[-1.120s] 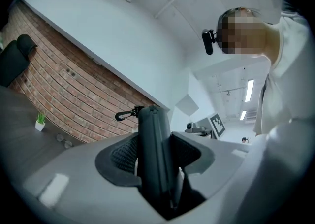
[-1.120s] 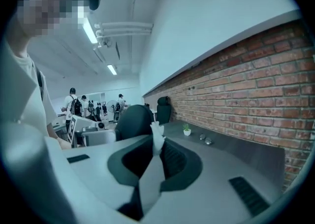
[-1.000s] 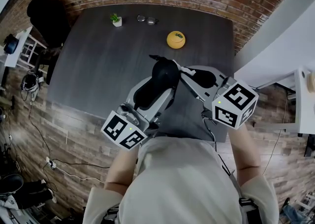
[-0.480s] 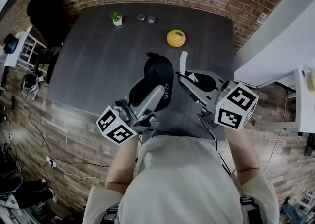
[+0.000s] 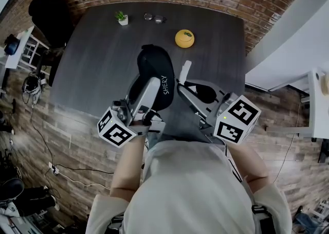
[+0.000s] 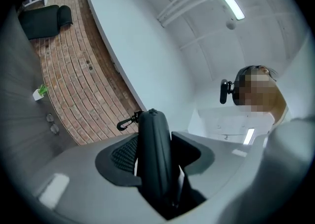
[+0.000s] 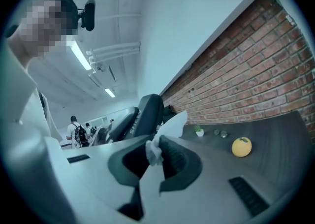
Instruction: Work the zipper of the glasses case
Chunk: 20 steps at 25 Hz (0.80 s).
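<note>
Two changes are noted against the head view of a second ago. First, the black oval hard-shell glasses case (image 5: 157,66) has been carried up and to the left in that view. It has also been rolled, so its white-lettered face now shows to the head camera. Second, the right gripper (image 7: 155,155) has drifted left after it, and its marker cube sits lower in the view. Jaw settings on both tools are unchanged.

Left gripper (image 6: 155,158): clamped on the case, which stands edge-on between the pads with a small black clip at its top end. The case is held in the air above the dark grey table (image 5: 97,63) and touches nothing else that can be seen.

Right gripper: jaws nearly together, pinching a white scrap of cloth or paper (image 7: 172,124); which of the two cannot be determined. In the right gripper view the case sits just beyond and left of that scrap, near it but seemingly not touching.

Assessment: the visible edge of the case appears closed, and the zipper pull cannot be located in any view. The right gripper is occupied and not on the zipper, so in my judgement no zipper travel is under way. The roll looks like a re-presentation of the case. The scrap would likely need setting down before the pull can be taken.
</note>
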Each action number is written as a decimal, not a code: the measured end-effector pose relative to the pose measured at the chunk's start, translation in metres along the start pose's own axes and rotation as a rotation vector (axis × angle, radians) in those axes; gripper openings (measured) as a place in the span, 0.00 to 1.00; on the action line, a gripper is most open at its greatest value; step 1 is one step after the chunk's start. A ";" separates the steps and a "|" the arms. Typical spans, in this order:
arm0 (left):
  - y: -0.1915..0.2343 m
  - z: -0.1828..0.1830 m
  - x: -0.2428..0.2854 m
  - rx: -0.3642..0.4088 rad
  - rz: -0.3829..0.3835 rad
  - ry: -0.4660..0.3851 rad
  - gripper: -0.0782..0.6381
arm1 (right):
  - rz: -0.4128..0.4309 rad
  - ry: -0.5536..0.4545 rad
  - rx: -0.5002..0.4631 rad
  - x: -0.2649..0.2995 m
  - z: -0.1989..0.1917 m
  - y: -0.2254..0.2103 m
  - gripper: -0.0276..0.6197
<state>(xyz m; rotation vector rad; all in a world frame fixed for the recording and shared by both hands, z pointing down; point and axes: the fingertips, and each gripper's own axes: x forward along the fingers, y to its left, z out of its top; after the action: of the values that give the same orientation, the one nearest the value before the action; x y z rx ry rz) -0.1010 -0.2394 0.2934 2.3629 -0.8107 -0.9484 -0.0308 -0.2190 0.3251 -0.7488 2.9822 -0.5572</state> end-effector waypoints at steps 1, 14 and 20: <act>0.002 0.003 -0.001 -0.016 0.006 -0.017 0.41 | 0.003 0.009 0.008 0.000 -0.004 0.001 0.10; 0.012 0.019 0.008 -0.060 0.018 -0.085 0.41 | 0.070 0.154 -0.014 0.010 -0.060 0.035 0.09; 0.008 0.014 0.013 -0.071 0.000 -0.074 0.41 | 0.133 0.206 -0.046 0.018 -0.072 0.044 0.09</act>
<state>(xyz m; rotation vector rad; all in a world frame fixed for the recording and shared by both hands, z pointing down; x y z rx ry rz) -0.1062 -0.2565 0.2826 2.2787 -0.7918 -1.0522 -0.0737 -0.1668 0.3782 -0.5191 3.2131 -0.5954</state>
